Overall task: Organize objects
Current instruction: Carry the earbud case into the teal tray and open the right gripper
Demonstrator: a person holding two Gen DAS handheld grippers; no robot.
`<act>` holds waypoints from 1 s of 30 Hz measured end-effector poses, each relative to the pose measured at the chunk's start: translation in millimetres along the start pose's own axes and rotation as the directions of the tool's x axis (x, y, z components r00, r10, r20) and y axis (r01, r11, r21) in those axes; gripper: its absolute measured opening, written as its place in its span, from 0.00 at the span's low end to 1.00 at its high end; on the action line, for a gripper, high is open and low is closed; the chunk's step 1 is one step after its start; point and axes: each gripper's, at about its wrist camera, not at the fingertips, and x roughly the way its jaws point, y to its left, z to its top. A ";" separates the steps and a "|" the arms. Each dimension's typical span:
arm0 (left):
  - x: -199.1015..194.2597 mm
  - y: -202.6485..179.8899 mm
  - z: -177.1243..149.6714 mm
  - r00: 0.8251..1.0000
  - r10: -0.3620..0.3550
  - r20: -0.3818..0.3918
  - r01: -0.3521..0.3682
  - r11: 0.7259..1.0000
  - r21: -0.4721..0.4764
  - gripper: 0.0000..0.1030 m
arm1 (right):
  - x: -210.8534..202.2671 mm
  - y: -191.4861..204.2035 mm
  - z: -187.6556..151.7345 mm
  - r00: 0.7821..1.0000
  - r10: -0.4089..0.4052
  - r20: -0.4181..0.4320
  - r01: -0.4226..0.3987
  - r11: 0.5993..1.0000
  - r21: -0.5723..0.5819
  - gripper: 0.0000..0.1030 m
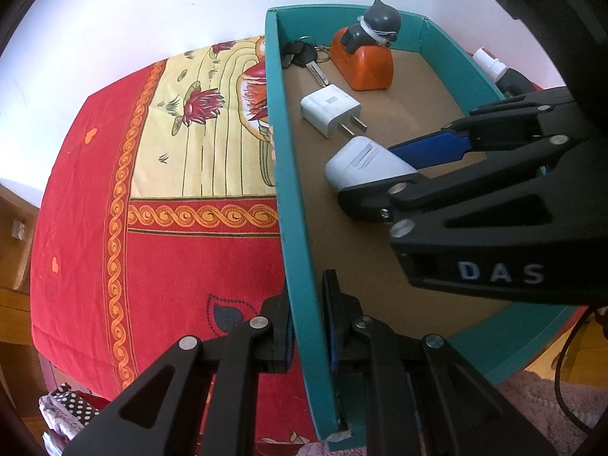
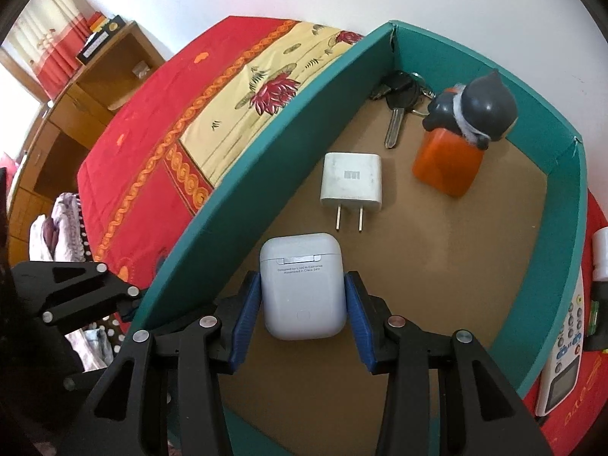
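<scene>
A teal open box with a brown floor stands on the red patterned cloth. My left gripper is shut on its near side wall, one finger inside and one outside. My right gripper reaches into the box from above, shut on a white earbud case, which is low over the floor. The case and right gripper also show in the left wrist view. Further in lie a white charger plug, a bunch of keys, and a grey cat figure on an orange base.
A white remote control and a white bottle lie on the cloth just outside the box's right wall. Wooden shelves stand beyond the table's left edge. A white wall is behind the table.
</scene>
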 end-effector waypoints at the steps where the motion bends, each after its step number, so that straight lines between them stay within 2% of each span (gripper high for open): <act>1: 0.1 0.0 0.2 1.000 0.000 0.000 0.000 1.000 0.000 0.11 | -0.4 -0.2 -0.1 1.000 -0.003 0.001 0.003 1.000 -0.001 0.44; 12: 0.9 0.5 0.6 1.000 -0.004 0.002 0.004 1.000 -0.007 0.11 | 2.6 6.1 5.7 0.999 -0.043 0.013 0.043 0.999 -0.024 0.44; 17: 0.4 0.5 0.4 1.000 -0.004 0.005 0.004 1.000 -0.004 0.11 | 1.9 4.7 4.8 0.999 -0.037 0.020 0.037 0.999 -0.005 0.45; 19: 0.1 1.0 0.2 1.000 -0.008 0.007 0.008 1.000 -0.006 0.11 | 0.3 1.6 3.3 1.000 -0.010 0.026 0.009 1.000 0.024 0.45; 24: 0.1 2.0 0.1 1.000 -0.012 0.008 0.012 1.000 -0.008 0.11 | -18.9 -5.2 -2.3 0.997 0.017 0.080 -0.023 0.998 0.062 0.45; 30: 0.3 1.4 0.9 1.000 -0.012 0.007 0.012 1.000 -0.011 0.11 | -47.6 -15.3 -17.4 0.990 0.007 0.140 -0.022 0.994 0.107 0.45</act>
